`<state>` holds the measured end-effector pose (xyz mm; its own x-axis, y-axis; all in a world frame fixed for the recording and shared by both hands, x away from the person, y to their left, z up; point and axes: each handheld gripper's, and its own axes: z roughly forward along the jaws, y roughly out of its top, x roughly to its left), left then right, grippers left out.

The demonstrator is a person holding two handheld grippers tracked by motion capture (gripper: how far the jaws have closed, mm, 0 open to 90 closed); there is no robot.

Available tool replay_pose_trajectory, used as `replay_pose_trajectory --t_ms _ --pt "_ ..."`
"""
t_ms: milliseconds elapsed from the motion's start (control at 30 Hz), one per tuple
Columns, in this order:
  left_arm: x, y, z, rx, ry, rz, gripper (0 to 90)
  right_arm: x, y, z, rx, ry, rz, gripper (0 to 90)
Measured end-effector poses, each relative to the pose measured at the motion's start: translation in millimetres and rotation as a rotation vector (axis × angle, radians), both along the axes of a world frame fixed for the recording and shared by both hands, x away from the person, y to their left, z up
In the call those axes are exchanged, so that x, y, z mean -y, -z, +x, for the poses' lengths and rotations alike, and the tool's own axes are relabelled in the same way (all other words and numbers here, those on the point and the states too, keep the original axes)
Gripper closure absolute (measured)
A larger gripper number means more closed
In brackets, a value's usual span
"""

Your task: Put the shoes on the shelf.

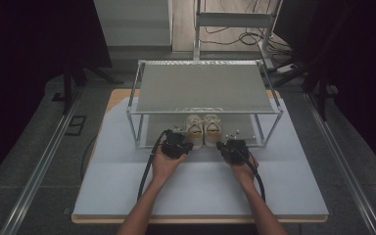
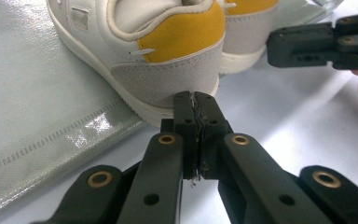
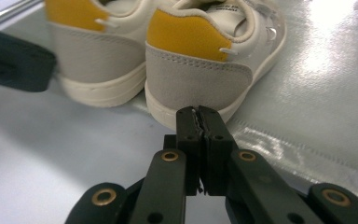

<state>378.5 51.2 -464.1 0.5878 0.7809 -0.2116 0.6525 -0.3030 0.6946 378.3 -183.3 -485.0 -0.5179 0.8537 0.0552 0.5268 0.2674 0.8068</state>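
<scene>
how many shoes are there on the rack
2, side by side on the rack's lower shelf, heels toward the person: the left shoe ahead of the left hand-held gripper, the right shoe beside it. None seem hidden.

Pair of shoes (image 1: pixel 203 129) under rack (image 1: pixel 205 88); left tool (image 1: pixel 176 145), right tool (image 1: pixel 234 150) just behind heels.

1. The high view is dim; its left and right edges are sunk in near-black.
2. The table (image 1: pixel 127 191) is lit softly from above, and a shadow is cast under the rack (image 1: pixel 205 88).
3. In the right gripper view, white glare is seen on the glossy mat (image 3: pixel 326 70).
4. The nearer black parts at both gripper views' edges are blurred.
</scene>
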Motion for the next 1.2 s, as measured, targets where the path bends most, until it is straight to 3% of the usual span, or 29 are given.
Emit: replay_pose_trajectory --t_ms 233,467,667,833,967,1200 --pt "-0.6 0.4 2.3 0.007 0.001 0.005 89.8 -2.0 2.4 9.1 -0.004 0.019 -0.012 86.9" --pt "3.2 0.7 18.8 0.029 0.009 0.048 89.7 -2.7 2.6 8.9 -0.001 0.015 -0.025 86.7" --pt "9.2 6.5 31.1 0.012 0.001 0.036 89.6 -1.9 2.8 9.6 -0.007 0.013 -0.019 86.6" --pt "11.9 6.6 32.5 0.018 0.005 0.057 89.5 -1.7 2.5 9.9 -0.011 0.014 -0.017 86.2" --pt "10.6 7.4 33.2 0.009 0.006 0.038 89.6 -0.9 2.3 11.2 -0.014 0.013 -0.015 86.1" --pt "11.8 7.2 33.9 0.012 0.004 0.046 89.9 0.2 4.2 17.1 -0.026 0.030 -0.015 86.1"
